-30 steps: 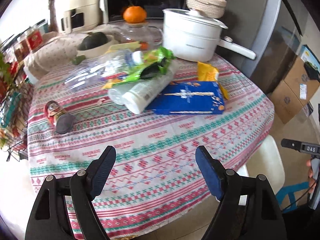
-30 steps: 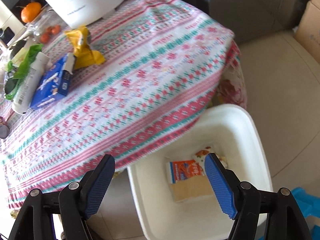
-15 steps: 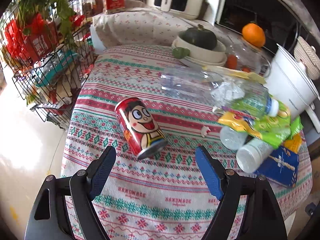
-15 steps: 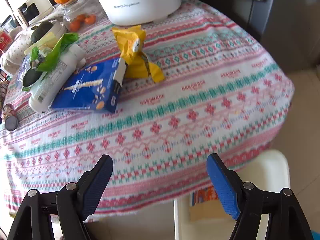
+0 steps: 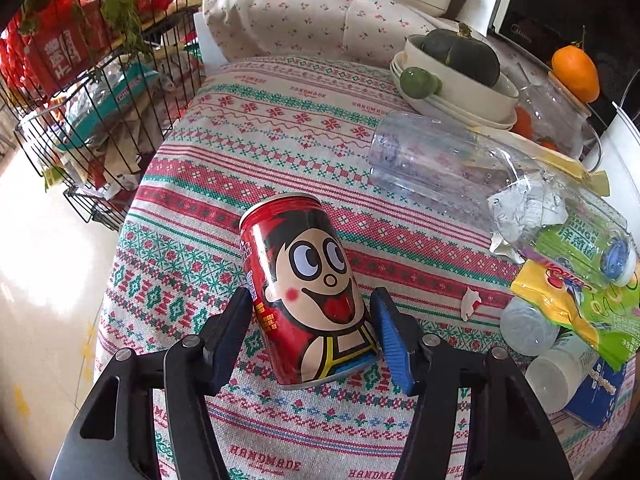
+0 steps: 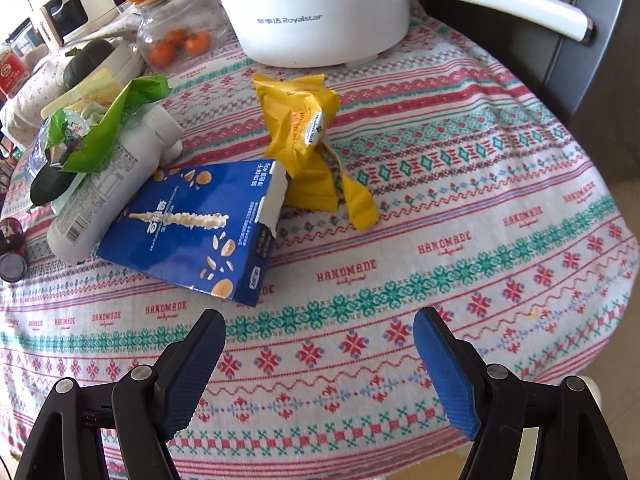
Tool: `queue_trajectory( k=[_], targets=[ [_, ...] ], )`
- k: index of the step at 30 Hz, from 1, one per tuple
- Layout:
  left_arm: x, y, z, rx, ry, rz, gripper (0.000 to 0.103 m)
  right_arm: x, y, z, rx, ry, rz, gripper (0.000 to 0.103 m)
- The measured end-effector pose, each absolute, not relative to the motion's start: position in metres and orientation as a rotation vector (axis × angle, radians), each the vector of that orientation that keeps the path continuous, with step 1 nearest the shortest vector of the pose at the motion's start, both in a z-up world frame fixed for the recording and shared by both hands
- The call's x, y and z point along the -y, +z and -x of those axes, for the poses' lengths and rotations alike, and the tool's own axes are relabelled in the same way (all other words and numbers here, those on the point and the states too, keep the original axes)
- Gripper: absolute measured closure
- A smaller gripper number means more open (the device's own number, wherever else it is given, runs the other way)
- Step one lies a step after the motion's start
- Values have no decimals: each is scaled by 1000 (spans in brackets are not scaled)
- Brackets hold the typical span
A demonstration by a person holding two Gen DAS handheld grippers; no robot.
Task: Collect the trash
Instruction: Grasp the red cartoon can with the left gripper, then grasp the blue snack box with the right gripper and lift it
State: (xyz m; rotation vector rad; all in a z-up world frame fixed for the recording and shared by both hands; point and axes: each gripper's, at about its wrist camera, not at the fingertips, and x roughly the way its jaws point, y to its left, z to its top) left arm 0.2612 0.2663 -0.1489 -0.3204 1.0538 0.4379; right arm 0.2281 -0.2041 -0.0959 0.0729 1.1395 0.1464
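A red drink can (image 5: 304, 280) with a cartoon face lies on the patterned tablecloth (image 5: 280, 128). My left gripper (image 5: 311, 296) straddles its lower half, and its jaws are closing with the can between them, the blue pads close beside its sides. My right gripper (image 6: 319, 316) hangs open and empty over the cloth in front of a blue snack box (image 6: 200, 228) and a crumpled yellow wrapper (image 6: 308, 140). A white bottle (image 6: 104, 192), a green wrapper (image 6: 108, 128) and a clear plastic bottle (image 5: 460, 168) lie in a pile beside them.
A white electric pot (image 6: 320, 8) stands at the back of the table. A bowl holding a dark squash (image 5: 456, 76) and a glass jar topped by an orange (image 6: 176, 36) sit nearby. A wire rack (image 5: 80, 100) of goods stands off the table's left edge.
My left gripper swung left and down onto the red can, and its jaws narrowed around it. My right gripper moved from over the white bin to over the table near the blue box.
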Motion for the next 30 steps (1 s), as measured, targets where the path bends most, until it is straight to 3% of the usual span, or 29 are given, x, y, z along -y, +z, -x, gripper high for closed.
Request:
queue_trajectory(
  k=[12,23,30],
  targets=[
    [-224,-114,-217,-1062,246,262,46,208,-130,-251,-1177,269,-432,24],
    [-211,-104,-191,-1059,198,276,46,193,-171,-270,-1178,384,-727,50],
    [-205,-95,-179,-1042,182,297,46,199,-156,-262,-1128,466,-807,69]
  ],
)
